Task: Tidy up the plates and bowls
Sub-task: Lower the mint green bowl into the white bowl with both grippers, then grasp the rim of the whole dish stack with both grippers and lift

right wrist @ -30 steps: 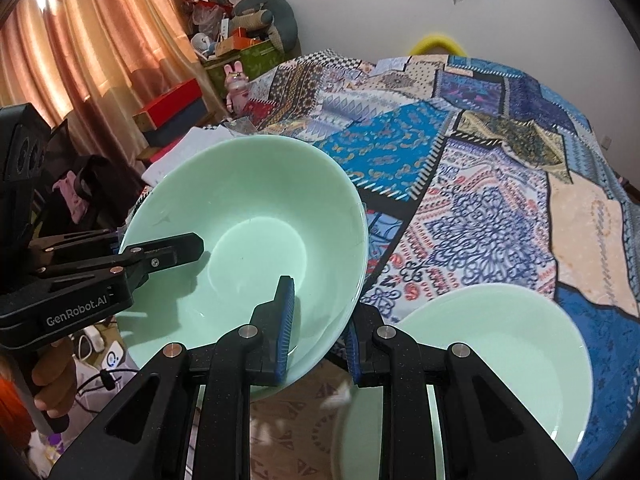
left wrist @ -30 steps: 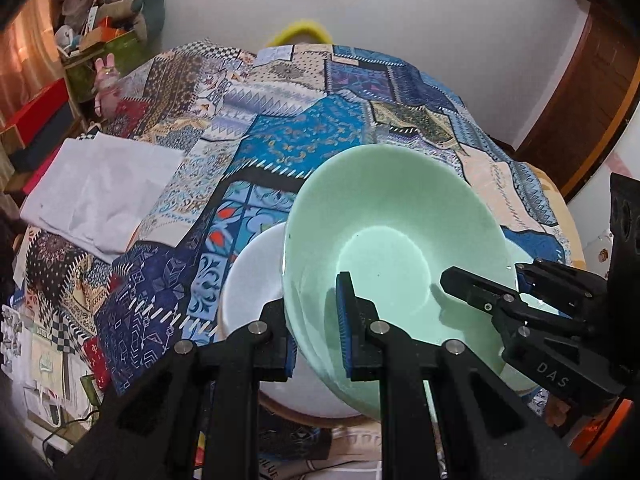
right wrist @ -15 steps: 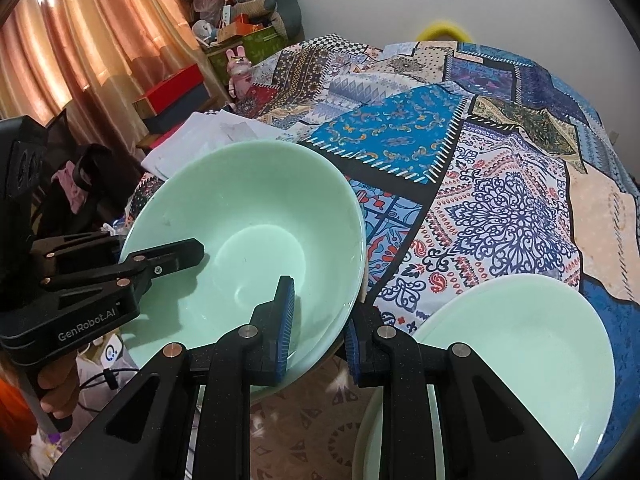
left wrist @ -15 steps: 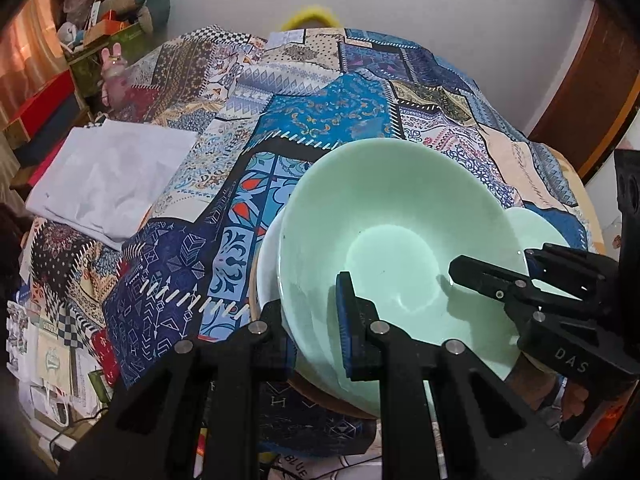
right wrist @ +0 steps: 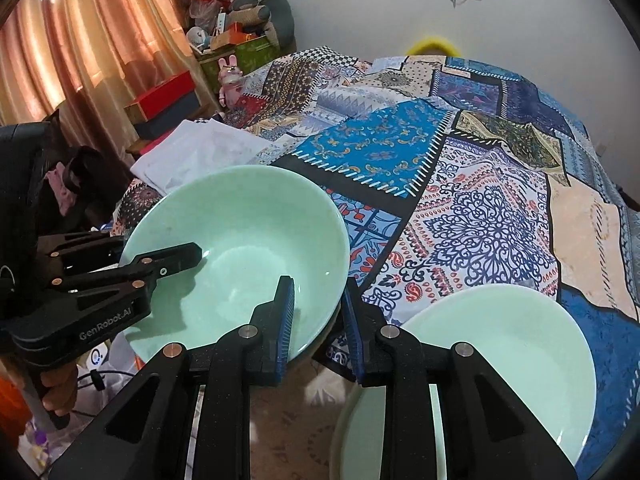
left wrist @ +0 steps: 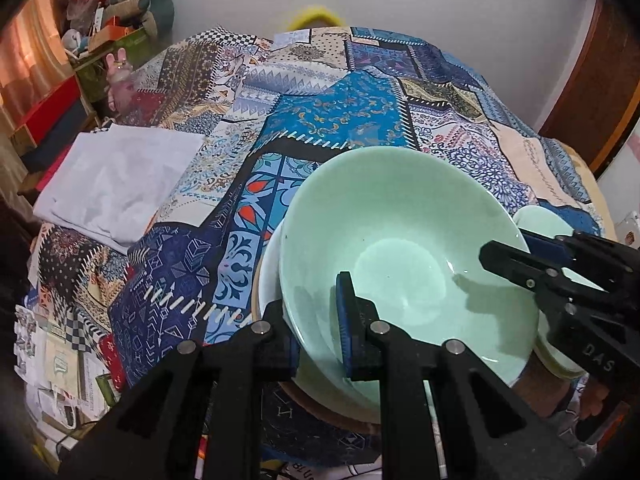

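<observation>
Evenly bright indoors, with warm orange daylight glowing through curtains [right wrist: 80,40] at left. Soft shadows and faint glare inside the green bowl [left wrist: 400,260]. Strong fisheye bending, dark vignetted corners, mostly sharp.

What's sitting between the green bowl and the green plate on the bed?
Only bare patterned quilt separates the green bowl from the green plate, seen in the right wrist view.

Before me spreads a patchwork quilt [left wrist: 344,120] in blues, creams and reds, with a white cloth [left wrist: 116,184] lying on its left side. Behind it stands a plain white wall [left wrist: 460,8]. At left, orange curtains [right wrist: 72,40] glow with daylight beside red boxes [right wrist: 164,96] and piled toys [right wrist: 244,8]. At right is a brown wooden door [left wrist: 600,80].
</observation>
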Motion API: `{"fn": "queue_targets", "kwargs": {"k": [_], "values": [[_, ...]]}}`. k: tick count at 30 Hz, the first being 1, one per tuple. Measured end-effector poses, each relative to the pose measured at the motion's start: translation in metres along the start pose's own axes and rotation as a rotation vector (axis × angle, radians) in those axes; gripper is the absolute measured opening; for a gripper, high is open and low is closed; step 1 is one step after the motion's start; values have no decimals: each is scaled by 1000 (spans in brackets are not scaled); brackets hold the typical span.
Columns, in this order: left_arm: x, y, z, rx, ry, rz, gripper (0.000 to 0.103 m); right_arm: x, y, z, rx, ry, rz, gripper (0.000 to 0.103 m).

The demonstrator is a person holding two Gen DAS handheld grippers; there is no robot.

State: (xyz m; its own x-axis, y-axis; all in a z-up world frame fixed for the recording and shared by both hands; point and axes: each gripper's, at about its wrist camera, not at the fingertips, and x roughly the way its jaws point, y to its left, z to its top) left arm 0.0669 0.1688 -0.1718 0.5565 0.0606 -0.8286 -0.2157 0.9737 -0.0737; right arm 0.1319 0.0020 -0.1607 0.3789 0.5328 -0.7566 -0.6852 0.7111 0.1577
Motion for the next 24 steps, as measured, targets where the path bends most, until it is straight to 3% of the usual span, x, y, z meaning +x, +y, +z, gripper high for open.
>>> {"fn": "queue_targets", "kwargs": {"k": [4,8,11,19,24], "values": [[0,-10,1,44,-11,43,17,-1,-4,-3,18,4,13,23],[-2,-11,4,50,-5,49,29,-5,-6,-5,28,0,21,29],[-6,-8,6,23,11,3,39,-7,-7,-6,35,-7,27,31],[-15,-7,7,7,26,-16,41,-10,-12,-7,57,-7,42,35],[-24,-2,11,-9,-8,-28,51,-10,-11,-7,63,-6,48,36]]}}
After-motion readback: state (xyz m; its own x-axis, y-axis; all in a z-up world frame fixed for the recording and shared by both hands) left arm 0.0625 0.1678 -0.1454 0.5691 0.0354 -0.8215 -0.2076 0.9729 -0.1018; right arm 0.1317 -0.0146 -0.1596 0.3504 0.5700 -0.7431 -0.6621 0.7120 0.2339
